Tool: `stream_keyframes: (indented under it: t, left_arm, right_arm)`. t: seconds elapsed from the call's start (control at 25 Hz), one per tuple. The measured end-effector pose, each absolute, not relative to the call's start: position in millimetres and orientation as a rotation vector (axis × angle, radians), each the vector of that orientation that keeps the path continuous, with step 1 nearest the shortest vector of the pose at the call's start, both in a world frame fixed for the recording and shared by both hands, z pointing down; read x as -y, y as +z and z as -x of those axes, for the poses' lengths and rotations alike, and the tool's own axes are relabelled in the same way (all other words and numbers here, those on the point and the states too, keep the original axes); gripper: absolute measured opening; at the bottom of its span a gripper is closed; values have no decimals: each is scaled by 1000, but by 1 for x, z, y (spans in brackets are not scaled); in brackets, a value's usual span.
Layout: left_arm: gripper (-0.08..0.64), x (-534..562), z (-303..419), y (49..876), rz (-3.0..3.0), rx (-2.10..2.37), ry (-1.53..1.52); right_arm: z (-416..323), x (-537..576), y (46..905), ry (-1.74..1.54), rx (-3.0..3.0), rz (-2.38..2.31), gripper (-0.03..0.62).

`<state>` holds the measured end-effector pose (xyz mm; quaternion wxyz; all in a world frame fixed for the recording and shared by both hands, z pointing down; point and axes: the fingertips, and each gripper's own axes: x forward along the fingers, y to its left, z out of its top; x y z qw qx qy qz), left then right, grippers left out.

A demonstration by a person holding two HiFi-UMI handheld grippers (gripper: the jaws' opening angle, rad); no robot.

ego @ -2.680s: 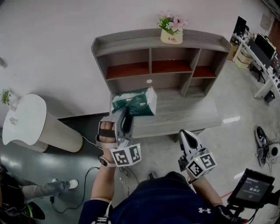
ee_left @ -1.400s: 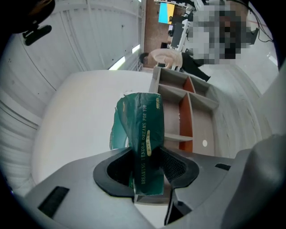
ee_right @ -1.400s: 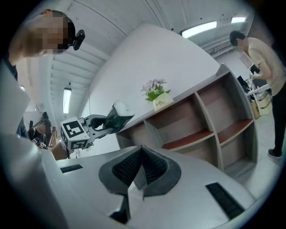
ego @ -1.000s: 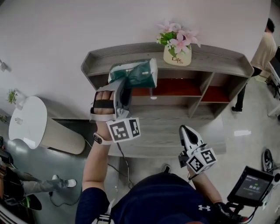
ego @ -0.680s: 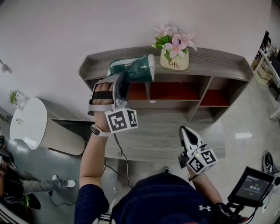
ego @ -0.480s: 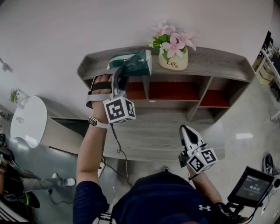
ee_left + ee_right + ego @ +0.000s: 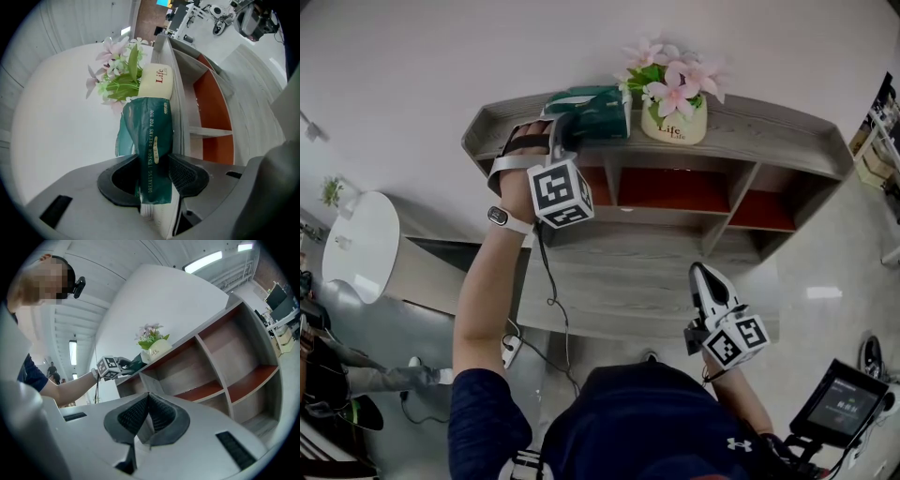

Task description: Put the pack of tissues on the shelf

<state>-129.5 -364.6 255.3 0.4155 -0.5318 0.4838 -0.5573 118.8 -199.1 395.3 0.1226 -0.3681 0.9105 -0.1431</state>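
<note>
The green pack of tissues (image 7: 592, 111) (image 7: 150, 140) is pinched in my left gripper (image 7: 564, 127) (image 7: 154, 173), whose jaws are shut on it. It is held over the top board of the grey wooden shelf (image 7: 769, 127), just left of the cream flower pot (image 7: 673, 117) (image 7: 157, 82). Whether the pack rests on the board I cannot tell. My right gripper (image 7: 705, 284) (image 7: 147, 420) hangs low in front of the shelf, jaws shut with nothing between them.
The shelf (image 7: 220, 357) has red-floored compartments (image 7: 656, 187) and a wide lower board (image 7: 619, 281). A round white table (image 7: 356, 244) stands at the left. A cable (image 7: 548, 300) hangs from the left gripper. A handheld screen (image 7: 844, 408) is at bottom right.
My left gripper has carried the tissue pack up from the lower board's height to the top board, ending beside the flower pot. The right gripper has stayed put.
</note>
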Motion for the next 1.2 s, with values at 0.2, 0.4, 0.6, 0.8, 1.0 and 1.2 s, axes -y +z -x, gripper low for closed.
stream_keyframes:
  t: [0.2, 0.4, 0.6, 0.8, 1.0, 1.2]
  left_arm:
    - [195, 380, 129, 254, 1335, -1221, -1413]
    - [198, 390, 129, 257, 1331, -1216, -1421]
    - [199, 398, 129, 260, 1330, -1203, -1423]
    - [202, 403, 130, 265, 1345, -1176, -1435]
    - [207, 404, 130, 263, 1386, -1147, -1446]
    - [213, 403, 131, 262, 1422, -1126, -1428]
  right_arm:
    - [-123, 202, 397, -432, -2655, 1079, 9]
    - [-122, 201, 401, -457, -2651, 1080, 9]
    - [-122, 200, 403, -461, -2638, 1105, 9]
    - [-118, 198, 402, -464, -2618, 1149, 9]
    - [-106, 198, 395, -446, -2597, 1170, 9]
    - [-94, 192, 395, -452, -2580, 1189, 9]
